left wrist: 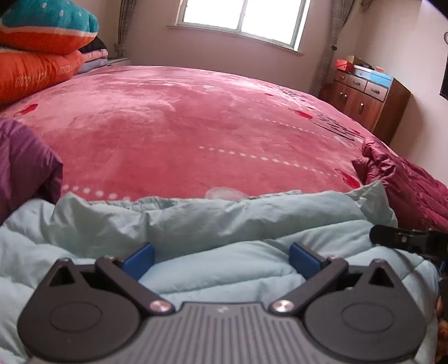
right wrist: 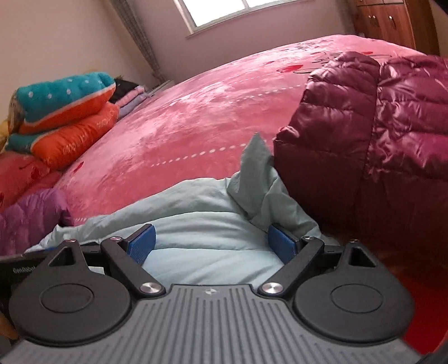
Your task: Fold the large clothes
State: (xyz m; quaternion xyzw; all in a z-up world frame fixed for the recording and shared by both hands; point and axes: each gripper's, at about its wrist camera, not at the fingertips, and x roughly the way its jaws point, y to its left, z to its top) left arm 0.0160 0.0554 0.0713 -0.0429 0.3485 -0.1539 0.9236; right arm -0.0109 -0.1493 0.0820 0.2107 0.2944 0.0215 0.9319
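Pink plush bedding covers the bed (left wrist: pixel 173 134) that fills most of both views, under a bright window (left wrist: pixel 240 19) with a wooden cabinet (left wrist: pixel 366 103) off to one side. Stacked orange and teal quilts (right wrist: pixel 64 117) sit at the far corner of the bed. A maroon puffer jacket (right wrist: pixel 378 117) lies heaped to the right, and a purple jacket (left wrist: pixel 25 165) shows at the left edge; both wait just beside the piece in hand.

That piece, a light blue padded jacket (left wrist: pixel 224 224), lies on the near edge of the bed, rumpled, with one paler flap sticking up against the maroon one. It looks only partly arranged, so the fold seems early, at the stage of picking a hold.

Both tools hover low over it. The left tool (left wrist: pixel 221 259) has its blue pads spread wide, gripping nothing. The right tool (right wrist: pixel 211 243) is likewise released, its right pad close to the upright flap.

Next, each tool probably needs to pinch a thick edge of the blue jacket and draw it flat before folding; slippery padding may bunch or slide.
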